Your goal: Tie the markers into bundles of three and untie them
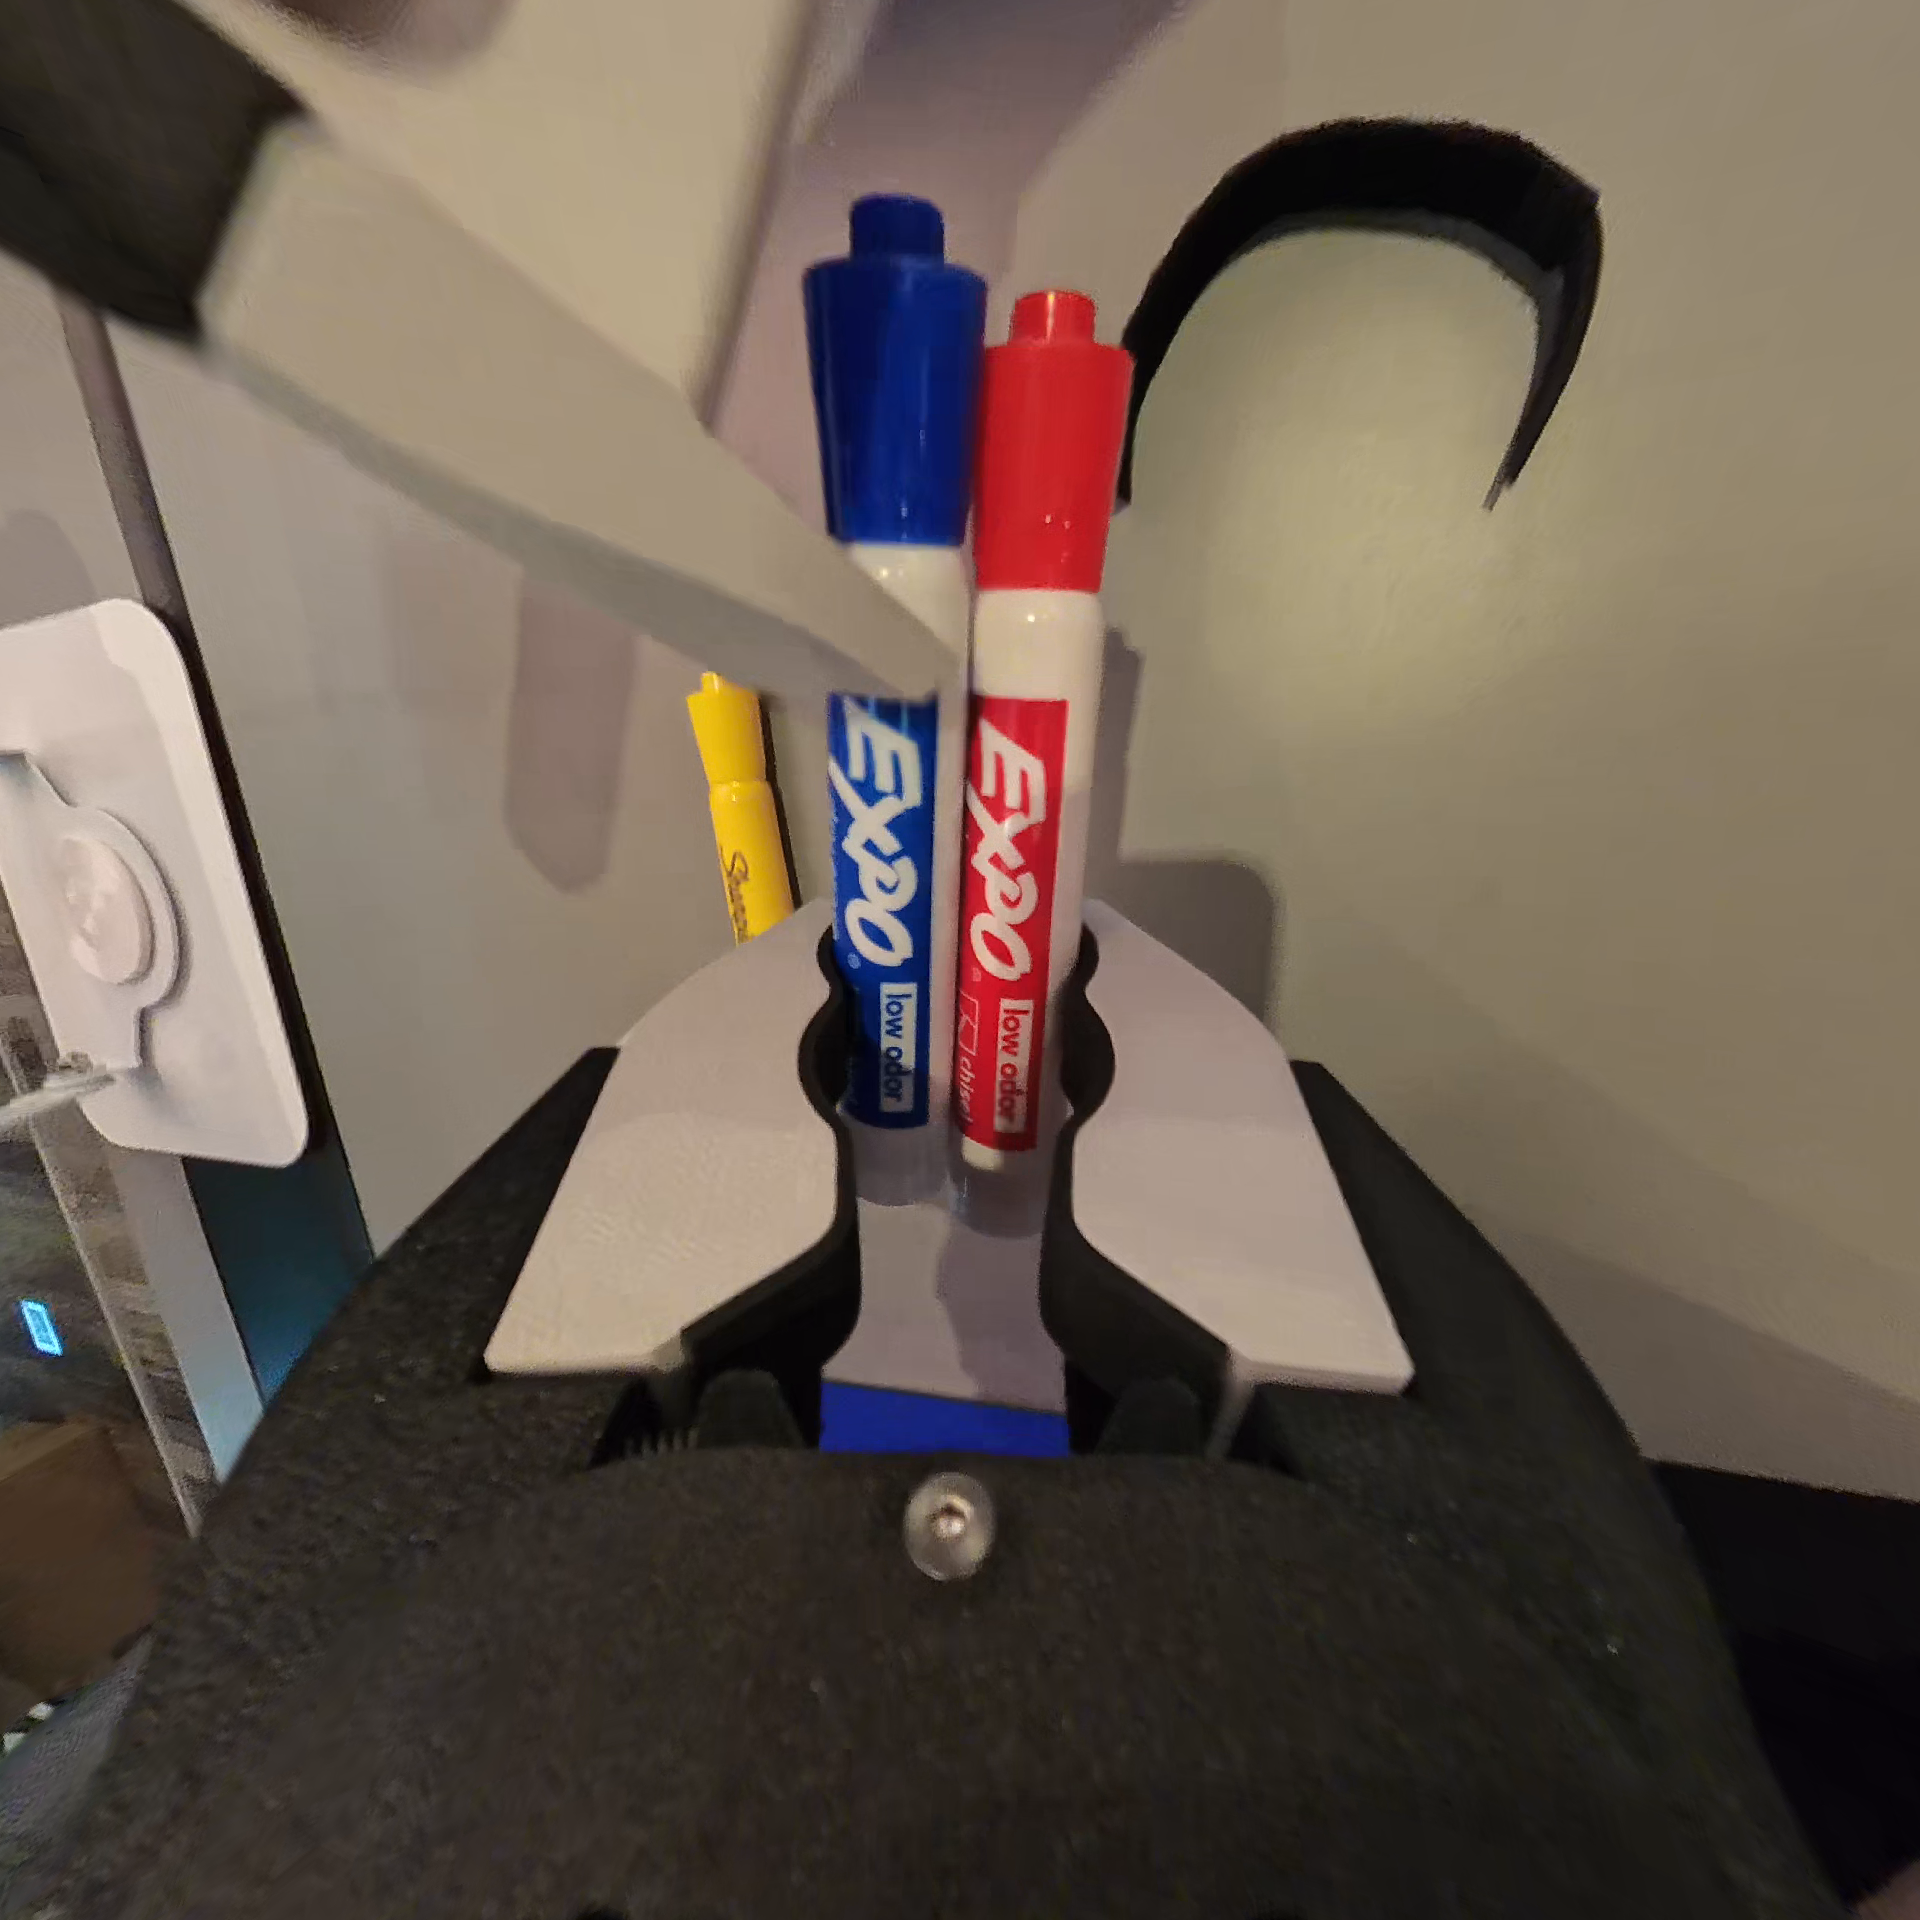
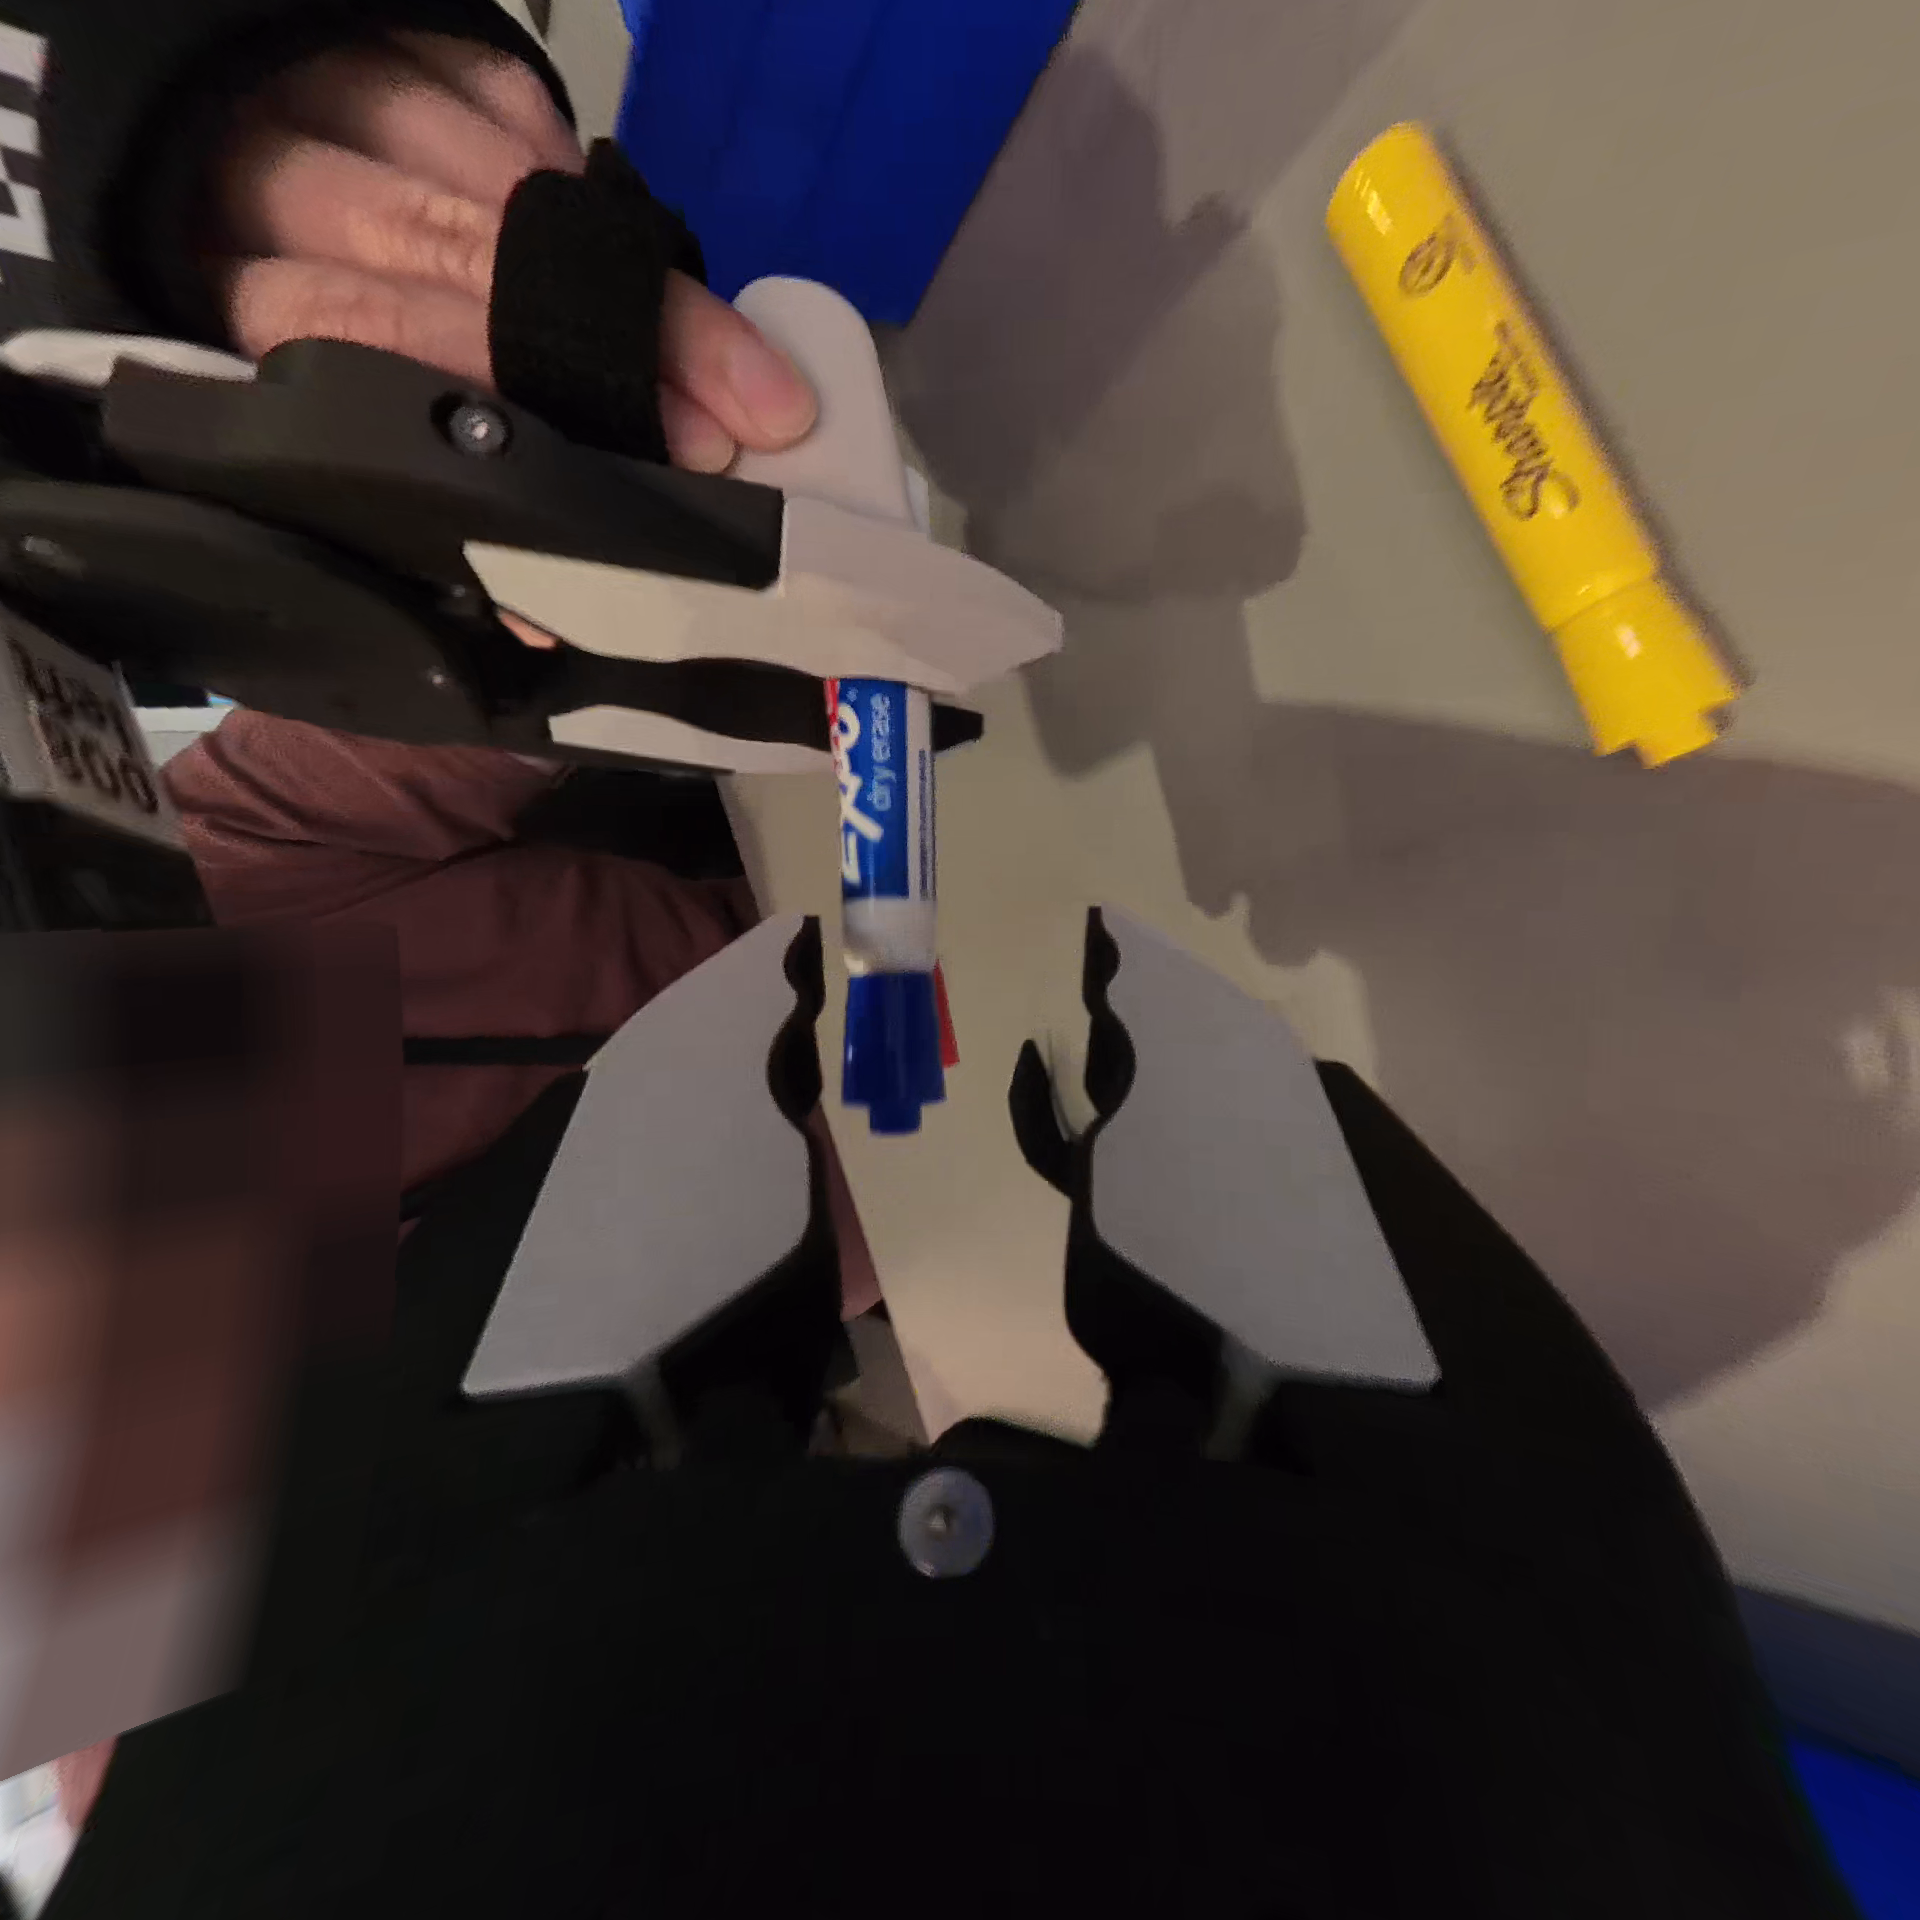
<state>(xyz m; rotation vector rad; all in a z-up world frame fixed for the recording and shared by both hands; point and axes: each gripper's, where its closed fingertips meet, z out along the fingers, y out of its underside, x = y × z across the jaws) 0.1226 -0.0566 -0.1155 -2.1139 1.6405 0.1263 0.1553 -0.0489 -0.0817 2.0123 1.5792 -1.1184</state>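
Between the fingers of the left gripper [image 1: 956, 997], seen from the left wrist, the blue marker [image 1: 888, 665] and the red marker [image 1: 1023, 727] are standing side by side, touching, clamped near their lower ends with caps pointing away. A black strap [image 1: 1455, 239] is curling free beside the red cap, fastened to nothing visible. The right gripper's finger [image 1: 582, 520] is reaching across to the blue barrel. A yellow marker [image 1: 743, 821] is lying behind on the table [image 1: 1507, 831], outside the pair. From the right wrist, the right gripper [image 2: 951, 1029] is hanging spread wide around the blue cap [image 2: 888, 1049], grasping nothing. The yellow marker [image 2: 1517, 436] is lying well apart. Judgement: the bundle is lacking its third marker, so fetching the yellow one and seating it flush against the pair, caps aligned, should come before wrapping; the left clamp should be holding firm throughout.
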